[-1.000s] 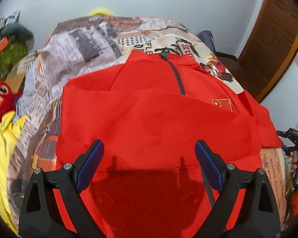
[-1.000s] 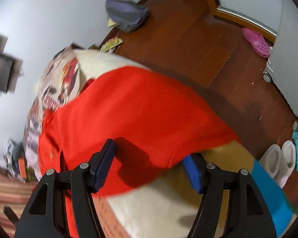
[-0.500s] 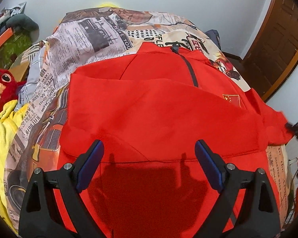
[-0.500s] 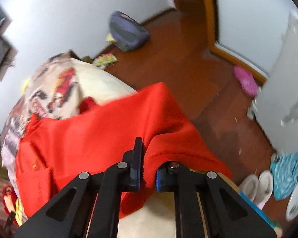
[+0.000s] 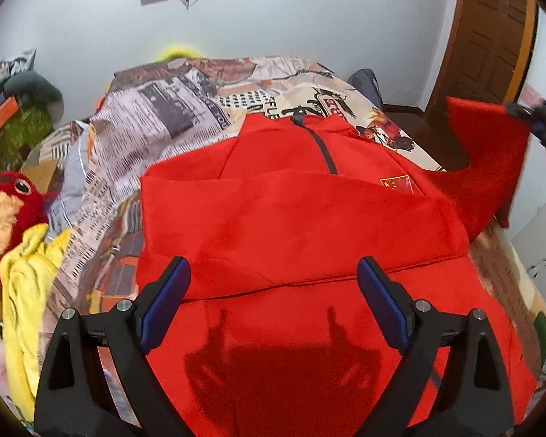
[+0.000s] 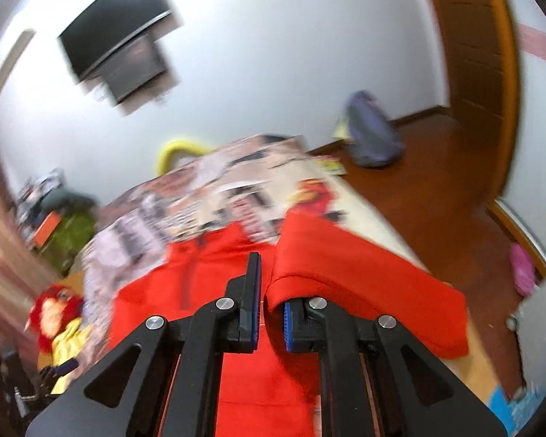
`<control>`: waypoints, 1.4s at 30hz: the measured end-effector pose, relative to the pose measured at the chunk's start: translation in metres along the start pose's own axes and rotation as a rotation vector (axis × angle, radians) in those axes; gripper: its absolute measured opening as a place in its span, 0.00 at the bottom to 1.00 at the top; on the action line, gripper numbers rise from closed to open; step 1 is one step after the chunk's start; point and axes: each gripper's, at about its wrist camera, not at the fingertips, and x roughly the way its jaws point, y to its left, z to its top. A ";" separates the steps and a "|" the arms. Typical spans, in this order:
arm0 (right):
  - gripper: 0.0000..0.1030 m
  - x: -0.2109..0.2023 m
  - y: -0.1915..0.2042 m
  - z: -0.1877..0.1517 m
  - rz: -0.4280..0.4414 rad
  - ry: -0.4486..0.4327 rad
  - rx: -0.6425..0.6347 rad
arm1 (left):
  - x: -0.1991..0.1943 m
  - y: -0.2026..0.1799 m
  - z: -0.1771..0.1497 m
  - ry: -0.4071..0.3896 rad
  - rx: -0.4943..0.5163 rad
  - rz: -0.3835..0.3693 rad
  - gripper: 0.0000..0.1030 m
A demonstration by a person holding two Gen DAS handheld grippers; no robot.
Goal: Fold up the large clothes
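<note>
Currently right gripper (image 6: 269,313) jaws clamped on red fleece jacket (image 5: 291,218) sleeve; left gripper (image 5: 273,291) jaws wide, empty. Soft, floppy fabric: grip hems, not mid-panel.

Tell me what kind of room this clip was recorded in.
Most likely a bedroom in a home: a bed under a newspaper-print cover, a screen mounted on the wall, a wooden door, and a red plush toy lying beside the bed.
</note>
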 end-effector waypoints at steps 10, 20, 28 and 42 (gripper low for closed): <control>0.09 0.105 0.089 -0.078 0.118 0.322 -0.098 | 0.000 0.020 -0.028 0.036 0.076 0.019 0.90; 0.22 0.146 0.099 -0.142 0.051 0.606 -0.188 | 0.007 0.025 -0.040 0.086 0.037 0.020 0.90; 0.40 0.097 0.084 -0.127 0.099 0.618 -0.223 | -0.008 -0.004 -0.021 0.054 0.093 0.017 0.90; 0.50 0.001 -0.009 -0.077 -0.189 0.222 -0.238 | 0.036 -0.139 0.046 0.076 0.301 -0.144 0.90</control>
